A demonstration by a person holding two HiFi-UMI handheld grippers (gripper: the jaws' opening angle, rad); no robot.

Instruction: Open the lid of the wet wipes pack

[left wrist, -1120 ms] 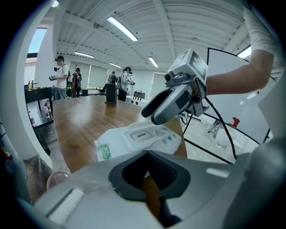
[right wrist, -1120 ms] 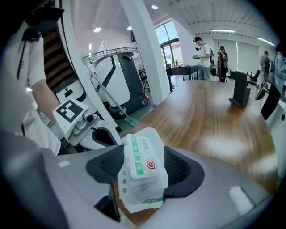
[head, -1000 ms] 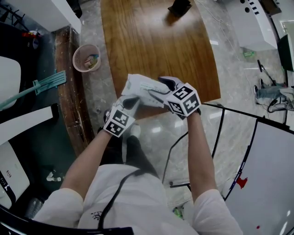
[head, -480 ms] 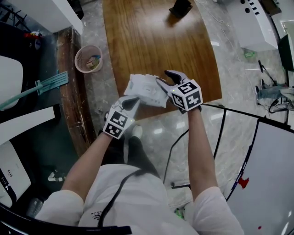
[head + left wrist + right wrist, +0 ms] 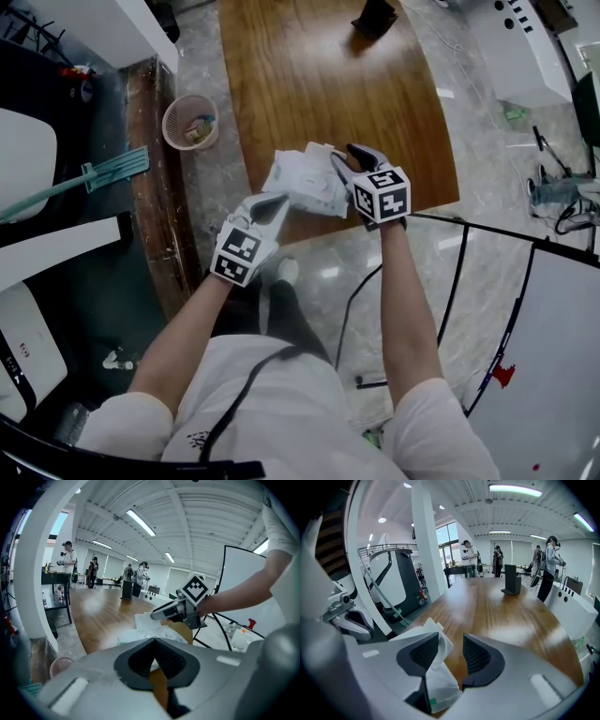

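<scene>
The white wet wipes pack [image 5: 302, 181] hangs in the air over the near edge of the wooden table [image 5: 328, 75]. My left gripper [image 5: 272, 202] is shut on its lower left edge, and in the left gripper view the pack [image 5: 146, 633] shows just past the closed jaw tips of the left gripper [image 5: 154, 640]. My right gripper [image 5: 343, 161] reaches in from the right at the pack's top. Its jaws are closing. In the right gripper view a raised white part of the pack [image 5: 438, 686] lies against the left pad of the right gripper [image 5: 450, 639], while a gap remains at the right pad.
A pink waste basket [image 5: 190, 122] stands on the floor left of the table, with a teal mop [image 5: 103, 169] beyond it. A black stand [image 5: 375, 14] sits at the table's far end. A black-framed white board [image 5: 544, 328] is at the right. People stand far off.
Both grippers and the pack have shifted slightly up the picture. The right gripper has come in over the pack's top and its jaws have narrowed.
</scene>
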